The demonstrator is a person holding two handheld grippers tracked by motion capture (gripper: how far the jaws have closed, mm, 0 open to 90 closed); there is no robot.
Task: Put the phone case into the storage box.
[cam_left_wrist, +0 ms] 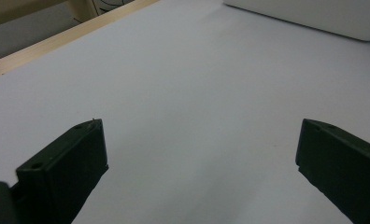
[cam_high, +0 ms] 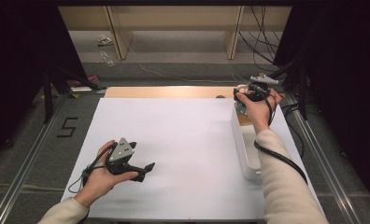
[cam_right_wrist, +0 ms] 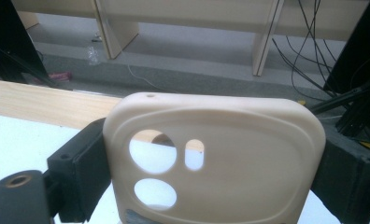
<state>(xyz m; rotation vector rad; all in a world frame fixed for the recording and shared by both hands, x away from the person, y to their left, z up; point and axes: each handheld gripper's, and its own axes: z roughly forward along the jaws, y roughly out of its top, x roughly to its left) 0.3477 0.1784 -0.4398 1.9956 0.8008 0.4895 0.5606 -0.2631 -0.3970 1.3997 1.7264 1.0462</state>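
While both hands sit over the table (cam_high: 183,140), I read the scene from the white sheet that covers most of it, with a strip of bare wood showing along the far edge. Next in size is the long white tray (cam_high: 246,154), lying lengthwise along the right side of the sheet. My right forearm comes in from the bottom right in a pale sleeve and stretches straight forward along the tray's outer side, the hand wrapped round the right gripper (cam_high: 248,95) at the tray's far end, near the far right corner of the table. My left forearm enters at the bottom left, wrist bent so the left gripper (cam_high: 143,170) lies low over the near left part of the sheet, pointing right — its grey three-cornered plate faces up. Its jaws stand wide apart with only bare white sheet between them in the left gripper view. Smallest thing is the cream phone case (cam_right_wrist: 216,158) — in the right gripper view it stands upright between the two black jaws, which are clamped on its left and right edges, camera cut-outs at lower left, held above the far end of the tray
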